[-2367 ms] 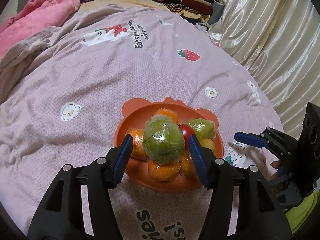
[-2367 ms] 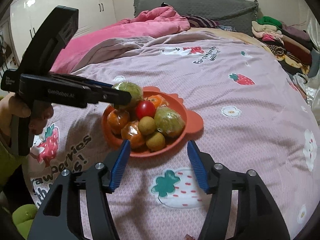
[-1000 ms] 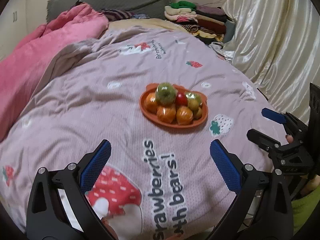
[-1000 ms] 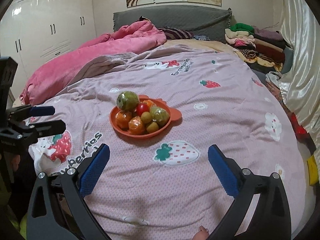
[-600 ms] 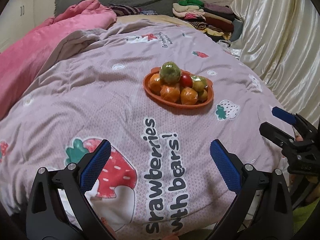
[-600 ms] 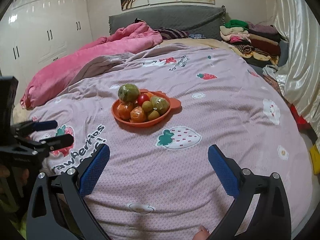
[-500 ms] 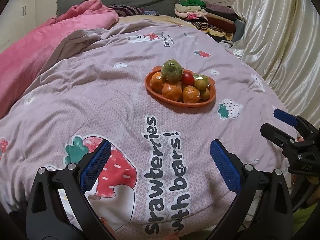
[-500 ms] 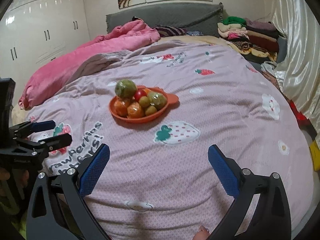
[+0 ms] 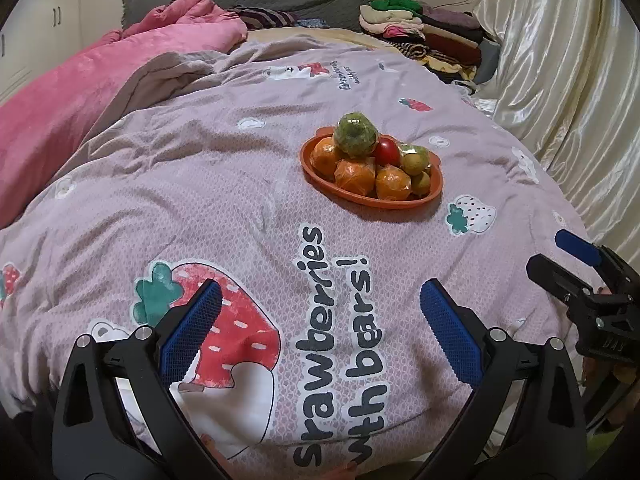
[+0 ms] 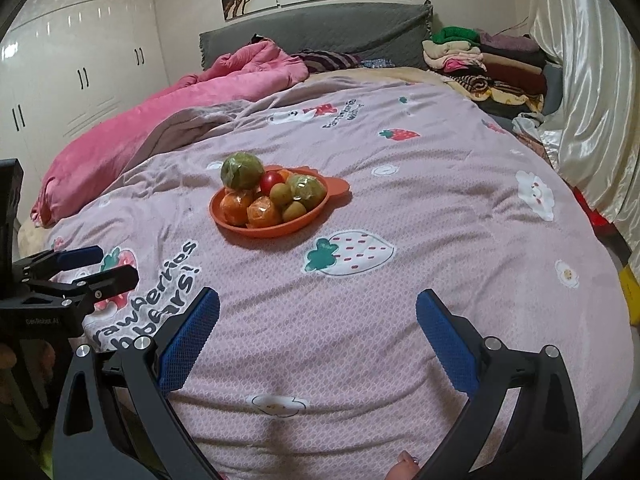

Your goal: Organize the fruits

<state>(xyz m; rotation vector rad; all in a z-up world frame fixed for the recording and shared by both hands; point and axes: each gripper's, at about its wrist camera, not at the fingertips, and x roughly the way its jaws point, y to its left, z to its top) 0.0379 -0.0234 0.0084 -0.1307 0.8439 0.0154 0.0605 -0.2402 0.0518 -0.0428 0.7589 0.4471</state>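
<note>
Heaping one plate (image 9: 434,194): nine fruits (image 9: 356,173)

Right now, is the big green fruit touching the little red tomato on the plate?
Touching. In the left wrist view the big green fruit sits atop the pile, its edge pressed against the red tomato, no gap showing.

Both wrist cameras are looking from the bed's foot toward the headboard (image 10: 320,36), well back, the left view sitting leftward; both are sharing the orange fruit plate (image 9: 320,178) (image 10: 256,232).
</note>
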